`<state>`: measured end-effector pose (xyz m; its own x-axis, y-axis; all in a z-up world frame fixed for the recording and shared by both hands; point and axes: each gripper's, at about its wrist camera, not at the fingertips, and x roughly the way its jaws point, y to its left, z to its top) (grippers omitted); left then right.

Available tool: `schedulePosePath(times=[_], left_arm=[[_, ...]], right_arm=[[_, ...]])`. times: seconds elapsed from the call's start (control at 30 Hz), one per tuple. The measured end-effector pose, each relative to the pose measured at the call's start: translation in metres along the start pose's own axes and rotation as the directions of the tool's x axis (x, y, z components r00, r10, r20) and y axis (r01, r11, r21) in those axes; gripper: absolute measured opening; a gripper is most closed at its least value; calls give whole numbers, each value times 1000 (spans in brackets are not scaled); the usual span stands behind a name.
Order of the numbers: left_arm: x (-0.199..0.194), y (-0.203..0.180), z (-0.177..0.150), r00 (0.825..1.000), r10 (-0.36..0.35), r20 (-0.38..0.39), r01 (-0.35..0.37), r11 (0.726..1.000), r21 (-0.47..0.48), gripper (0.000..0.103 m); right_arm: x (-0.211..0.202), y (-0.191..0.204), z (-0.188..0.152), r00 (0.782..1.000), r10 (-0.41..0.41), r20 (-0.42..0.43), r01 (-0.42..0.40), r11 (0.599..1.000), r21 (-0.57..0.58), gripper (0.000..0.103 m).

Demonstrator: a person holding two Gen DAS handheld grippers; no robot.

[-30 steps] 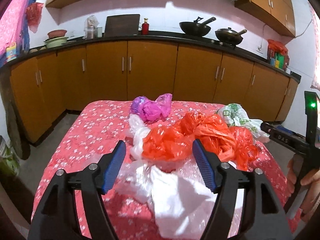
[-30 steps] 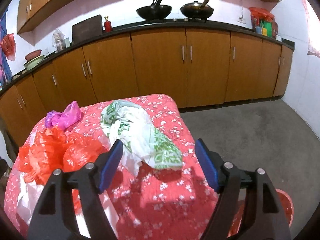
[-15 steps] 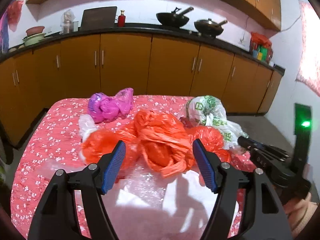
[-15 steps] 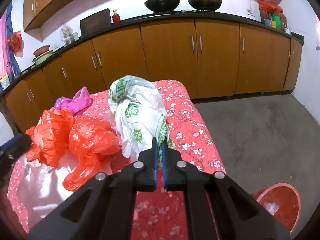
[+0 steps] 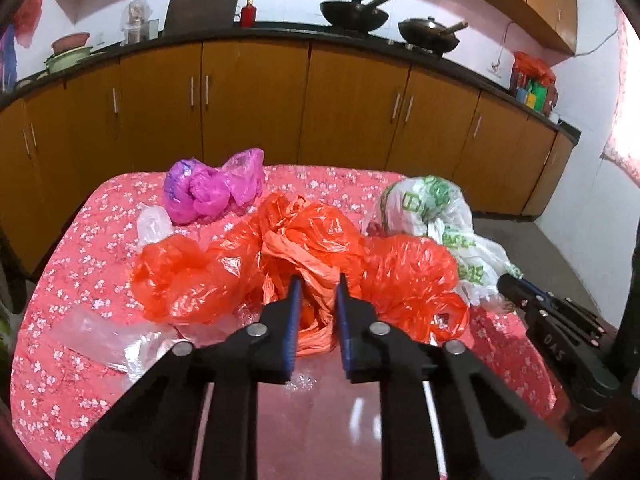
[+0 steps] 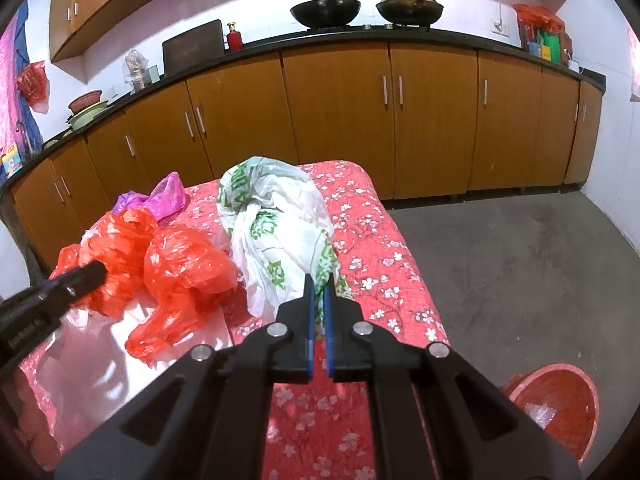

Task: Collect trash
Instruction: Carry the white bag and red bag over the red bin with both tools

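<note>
Two grips forming on bag trash; bin low to the right.

I see the table under its red flowered cloth, carrying the load: orange bags centre, white bag right, pink bag far left. The bin stands on the floor near right, below table level and partly cut off by the frame edge. My right gripper is clenched on the near tail of the white bag, whose long axis runs away from me; this hand is the nearer to the bin, so I judge the coming move goes right and down. My left gripper is closing with a twisted orange strand between its jaws; full pad contact is hard to confirm. Clear film near left is barely legible.
</note>
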<state>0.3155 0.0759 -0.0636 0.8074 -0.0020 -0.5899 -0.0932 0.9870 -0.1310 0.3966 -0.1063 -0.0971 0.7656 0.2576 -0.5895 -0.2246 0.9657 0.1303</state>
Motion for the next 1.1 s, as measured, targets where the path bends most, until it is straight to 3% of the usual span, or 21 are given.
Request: schedulePosePath(times=[0.3, 0.63, 0.83, 1.1], left_arm=[[-39, 9, 20, 995, 8, 104, -7, 1000, -4, 13], [-63, -1, 30, 989, -7, 149, 4, 1000, 22, 13], [-64, -40, 27, 985, -90, 144, 78, 993, 85, 13], [-53, -126, 7, 964, -253, 79, 236, 955, 177, 13]], right_arm=[[-31, 0, 10, 998, 5, 64, -5, 1000, 3, 4], [-74, -14, 21, 988, -29, 149, 27, 999, 21, 4], [-103, -46, 18, 976, -104, 191, 98, 994, 40, 4], [-146, -144, -12, 938, -301, 173, 276, 949, 151, 4]])
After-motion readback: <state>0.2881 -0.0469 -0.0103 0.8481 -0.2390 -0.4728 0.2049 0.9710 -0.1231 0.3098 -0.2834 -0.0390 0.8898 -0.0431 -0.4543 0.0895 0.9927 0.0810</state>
